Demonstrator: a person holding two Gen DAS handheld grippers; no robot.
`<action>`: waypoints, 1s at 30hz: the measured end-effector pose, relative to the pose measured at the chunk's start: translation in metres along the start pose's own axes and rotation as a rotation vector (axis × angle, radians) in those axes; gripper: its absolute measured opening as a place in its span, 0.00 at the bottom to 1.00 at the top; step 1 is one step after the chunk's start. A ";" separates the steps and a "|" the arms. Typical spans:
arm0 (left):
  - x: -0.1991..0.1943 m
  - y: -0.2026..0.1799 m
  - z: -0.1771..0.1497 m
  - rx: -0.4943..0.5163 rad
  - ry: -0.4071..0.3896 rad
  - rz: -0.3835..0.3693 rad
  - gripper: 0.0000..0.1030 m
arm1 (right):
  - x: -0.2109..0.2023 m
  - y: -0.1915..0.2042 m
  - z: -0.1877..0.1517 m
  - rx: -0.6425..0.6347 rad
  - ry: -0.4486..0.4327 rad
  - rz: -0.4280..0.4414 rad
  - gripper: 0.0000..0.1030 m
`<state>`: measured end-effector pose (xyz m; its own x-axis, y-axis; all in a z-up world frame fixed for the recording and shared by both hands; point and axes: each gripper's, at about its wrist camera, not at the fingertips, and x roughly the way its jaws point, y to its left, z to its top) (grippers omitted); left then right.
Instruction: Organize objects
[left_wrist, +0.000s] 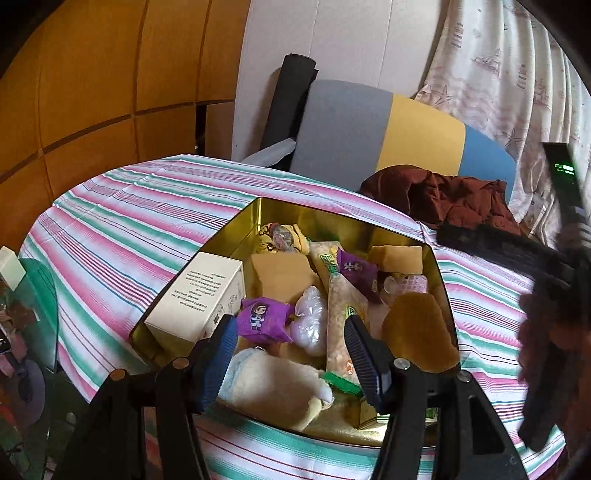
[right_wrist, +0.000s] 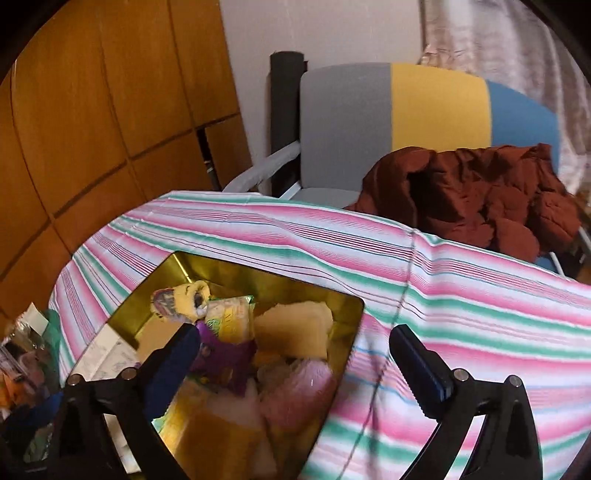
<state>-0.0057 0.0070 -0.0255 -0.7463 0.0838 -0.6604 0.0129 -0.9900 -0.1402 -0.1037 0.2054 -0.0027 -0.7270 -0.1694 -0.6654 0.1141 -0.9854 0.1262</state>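
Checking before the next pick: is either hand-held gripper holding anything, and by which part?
Nothing is held. The left hand-held gripper hangs open over the gold tin, its pads clear of the items; the right hand-held gripper is wide open, empty.

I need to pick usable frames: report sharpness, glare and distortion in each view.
Left wrist view: sharp on the gold metal tin and purple snack packet; fisheye bends the striped tablecloth; a blurred dark object at right. Right wrist view: motion-blurred throughout, tin contents smeared, glare on the tin wall.
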 end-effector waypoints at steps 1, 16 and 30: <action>-0.001 0.000 0.002 -0.001 0.001 0.006 0.59 | -0.008 0.002 -0.003 0.009 0.004 -0.012 1.00; -0.024 0.014 0.013 0.004 0.082 0.098 0.59 | -0.067 0.038 -0.060 0.059 0.066 -0.232 1.00; -0.042 0.017 0.017 0.040 0.080 0.138 0.59 | -0.078 0.065 -0.067 0.045 0.057 -0.297 1.00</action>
<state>0.0144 -0.0151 0.0121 -0.6841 -0.0465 -0.7279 0.0845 -0.9963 -0.0158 0.0060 0.1537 0.0080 -0.6850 0.1238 -0.7180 -0.1285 -0.9905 -0.0482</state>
